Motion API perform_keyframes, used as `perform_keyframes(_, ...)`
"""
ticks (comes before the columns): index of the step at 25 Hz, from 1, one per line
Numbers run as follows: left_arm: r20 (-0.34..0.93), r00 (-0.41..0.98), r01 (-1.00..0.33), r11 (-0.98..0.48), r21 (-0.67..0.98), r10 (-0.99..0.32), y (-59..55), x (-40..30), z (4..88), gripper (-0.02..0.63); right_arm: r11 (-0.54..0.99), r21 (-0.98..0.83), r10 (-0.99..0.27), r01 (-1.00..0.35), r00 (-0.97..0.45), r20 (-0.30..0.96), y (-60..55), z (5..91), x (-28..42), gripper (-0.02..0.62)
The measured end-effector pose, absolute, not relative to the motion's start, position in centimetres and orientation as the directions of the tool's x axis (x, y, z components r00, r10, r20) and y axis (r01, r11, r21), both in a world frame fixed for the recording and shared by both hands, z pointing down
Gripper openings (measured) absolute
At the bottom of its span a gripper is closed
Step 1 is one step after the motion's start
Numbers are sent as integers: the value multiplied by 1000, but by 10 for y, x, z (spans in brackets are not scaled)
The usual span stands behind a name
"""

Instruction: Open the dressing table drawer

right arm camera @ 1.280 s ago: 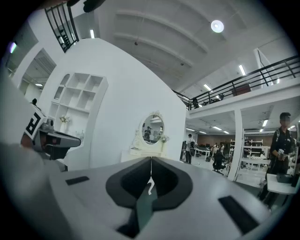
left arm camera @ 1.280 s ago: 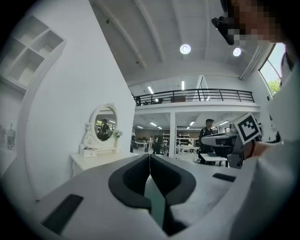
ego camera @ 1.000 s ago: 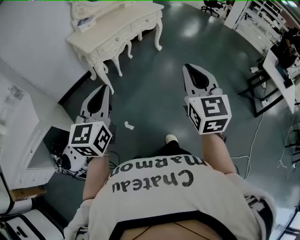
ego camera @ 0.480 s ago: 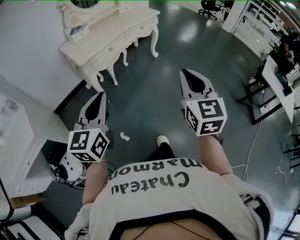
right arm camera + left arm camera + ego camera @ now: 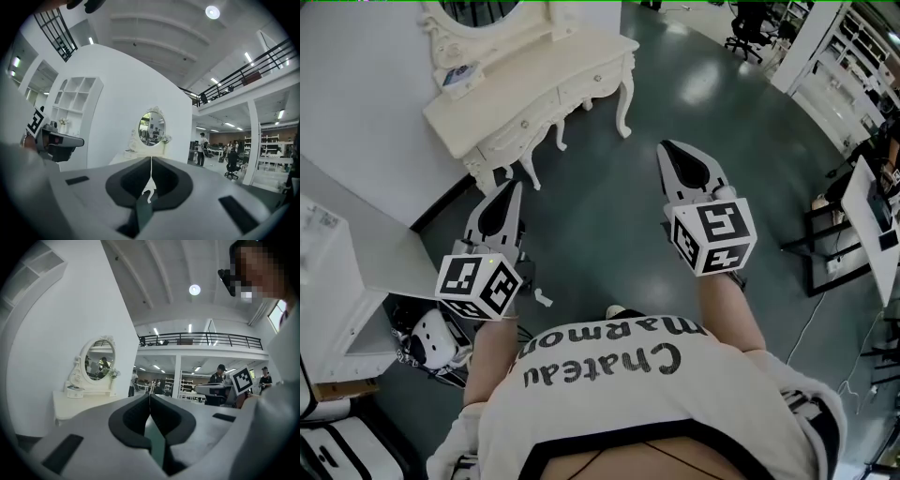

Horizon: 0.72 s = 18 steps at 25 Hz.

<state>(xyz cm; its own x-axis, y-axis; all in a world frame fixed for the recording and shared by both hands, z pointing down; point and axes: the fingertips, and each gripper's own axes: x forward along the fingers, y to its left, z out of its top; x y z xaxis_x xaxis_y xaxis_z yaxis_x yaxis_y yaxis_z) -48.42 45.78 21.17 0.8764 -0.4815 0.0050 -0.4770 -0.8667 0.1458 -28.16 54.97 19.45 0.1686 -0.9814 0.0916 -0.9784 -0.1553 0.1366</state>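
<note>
Left gripper view: the left claw is clenched, its tips meeting with nothing between them. In the right gripper view the right claw is likewise clenched and empty. From the head view both claws point level over the floor, side by side. Ahead, against the wall, stands the bench, nearer the left claw; neither claw touches it. Its drawers are closed. A mirror stands on top.
</note>
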Motion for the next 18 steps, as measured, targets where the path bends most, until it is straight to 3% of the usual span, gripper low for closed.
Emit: perform_keyframes(18, 56, 866, -500, -853, 149, -497, 364, -372, 250, 23, -89, 81, -982, -993, 101, 160, 446, 246, -178, 28)
